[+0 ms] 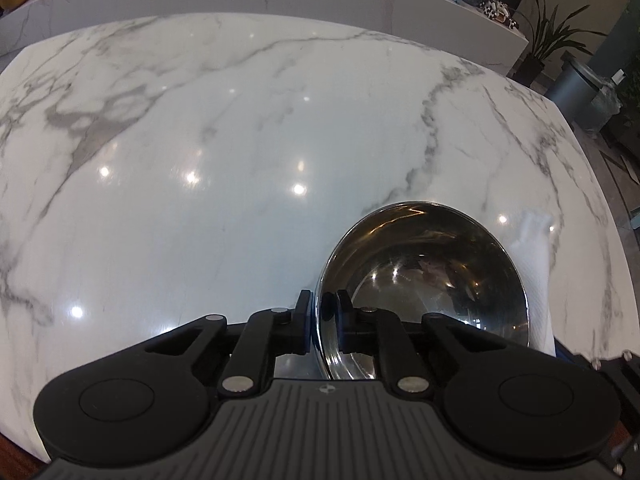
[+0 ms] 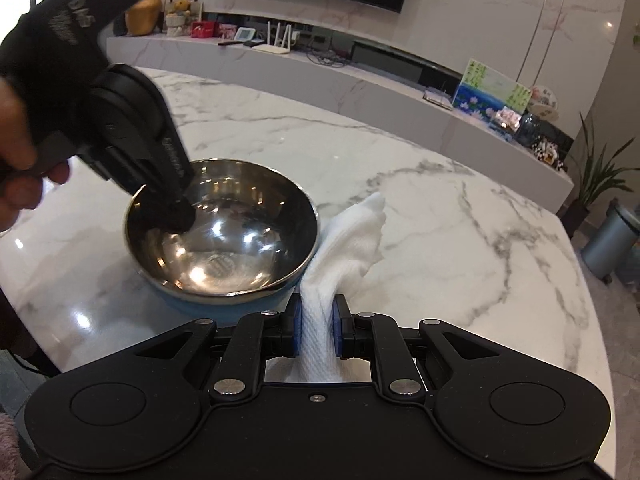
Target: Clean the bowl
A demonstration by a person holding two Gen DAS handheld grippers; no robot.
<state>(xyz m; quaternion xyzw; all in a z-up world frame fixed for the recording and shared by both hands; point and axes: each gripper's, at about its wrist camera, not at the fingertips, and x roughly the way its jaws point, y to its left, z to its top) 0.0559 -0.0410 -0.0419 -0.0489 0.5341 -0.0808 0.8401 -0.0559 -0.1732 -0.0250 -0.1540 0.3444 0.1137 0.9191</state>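
The steel bowl (image 2: 222, 226) stands upright on the marble table (image 2: 460, 208). The left gripper (image 1: 323, 316) pinches the bowl's rim, one finger inside and one outside. The right gripper (image 2: 318, 326) is pressed together on a white cloth (image 2: 348, 236), just beside the bowl; the cloth's free end rests on the table against the bowl's outer wall. Beyond the bowl run a long shelf (image 2: 360, 76) with small items, a potted plant (image 2: 596, 176) and a grey bin (image 2: 608, 240). In the left wrist view the gripper body cuts off the bowl's near side, and the cloth shows only as a blurred strip.
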